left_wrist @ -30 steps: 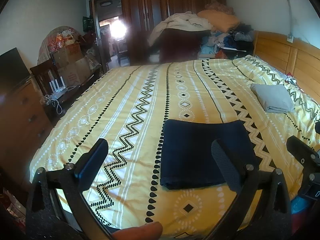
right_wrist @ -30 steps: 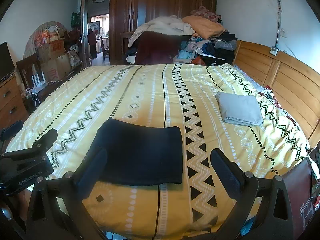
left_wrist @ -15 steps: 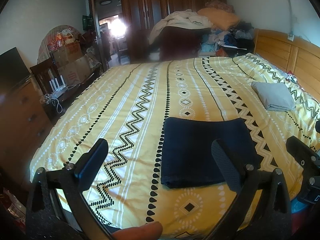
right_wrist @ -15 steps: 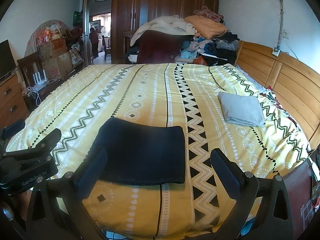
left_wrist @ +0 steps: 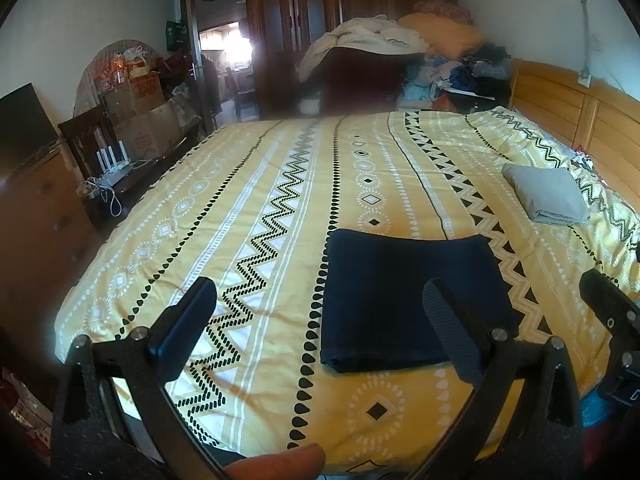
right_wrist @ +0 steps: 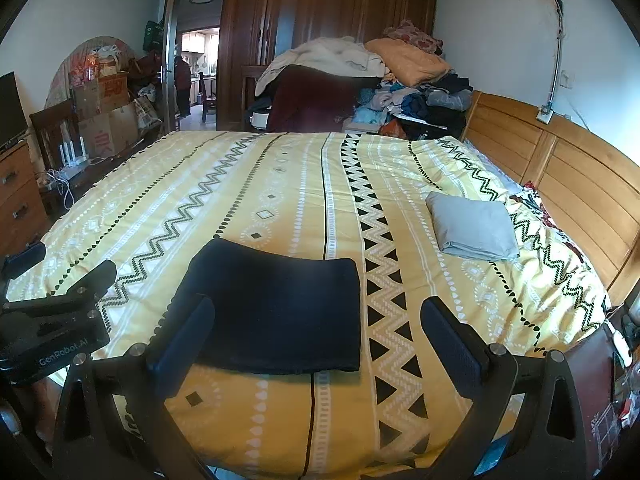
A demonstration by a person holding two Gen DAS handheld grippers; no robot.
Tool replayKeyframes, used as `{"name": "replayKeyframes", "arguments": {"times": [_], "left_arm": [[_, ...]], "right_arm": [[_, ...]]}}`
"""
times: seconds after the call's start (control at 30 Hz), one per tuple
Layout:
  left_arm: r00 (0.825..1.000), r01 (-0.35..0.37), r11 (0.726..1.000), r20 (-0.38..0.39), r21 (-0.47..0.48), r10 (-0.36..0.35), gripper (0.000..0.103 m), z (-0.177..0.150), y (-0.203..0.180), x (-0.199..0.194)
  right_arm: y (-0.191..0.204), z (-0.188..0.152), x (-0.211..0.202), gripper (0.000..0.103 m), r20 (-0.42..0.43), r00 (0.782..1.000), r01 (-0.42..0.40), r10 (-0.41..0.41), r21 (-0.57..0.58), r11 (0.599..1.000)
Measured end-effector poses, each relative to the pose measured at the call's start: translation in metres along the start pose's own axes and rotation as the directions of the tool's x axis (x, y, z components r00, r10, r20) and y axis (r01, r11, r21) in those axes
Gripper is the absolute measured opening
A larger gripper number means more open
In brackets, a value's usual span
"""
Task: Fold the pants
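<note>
Dark navy pants [left_wrist: 404, 300] lie folded into a flat rectangle near the front edge of the yellow patterned bed [left_wrist: 280, 200]. In the right wrist view the same pants [right_wrist: 276, 312] sit just ahead of the fingers. My left gripper [left_wrist: 320, 320] hovers above the bed's front edge, open and empty, with the pants under its right finger [left_wrist: 452, 332]. My right gripper [right_wrist: 316, 336] is open too, holding nothing, its left finger [right_wrist: 180, 348] over the pants' near left corner. Each gripper shows at the edge of the other's view.
A folded grey garment [right_wrist: 472, 232] rests on the bed's right side by the wooden headboard [right_wrist: 560, 172]. A heap of clothes [right_wrist: 380, 80] stands behind the bed before a dark wardrobe. A dresser [left_wrist: 36, 216], chair and boxes line the left wall. A fingertip [left_wrist: 280, 460] shows at the bottom.
Both grippers have drawn back and risen slightly; the folded pants look a little farther away. The pants and grey garment have not moved. Both grippers stay open.
</note>
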State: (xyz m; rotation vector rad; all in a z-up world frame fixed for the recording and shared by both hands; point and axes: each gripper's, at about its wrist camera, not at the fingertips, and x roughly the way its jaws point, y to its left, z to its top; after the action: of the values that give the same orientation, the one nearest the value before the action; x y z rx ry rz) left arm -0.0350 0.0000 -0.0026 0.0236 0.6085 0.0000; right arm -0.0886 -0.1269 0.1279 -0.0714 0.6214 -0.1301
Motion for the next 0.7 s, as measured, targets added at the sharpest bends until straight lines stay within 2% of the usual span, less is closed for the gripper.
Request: {"name": "replayKeyframes", "arguments": {"times": [0.7], "left_arm": [[1.0,0.01,1.0,-0.008,0.009,-0.01,0.103,0.0001,-0.0045,0.0012]], "right_arm": [[-0.0088,-0.0022,0.0042,0.103,-0.028,1.0,0.011,-0.011,0.013,1.0]]}}
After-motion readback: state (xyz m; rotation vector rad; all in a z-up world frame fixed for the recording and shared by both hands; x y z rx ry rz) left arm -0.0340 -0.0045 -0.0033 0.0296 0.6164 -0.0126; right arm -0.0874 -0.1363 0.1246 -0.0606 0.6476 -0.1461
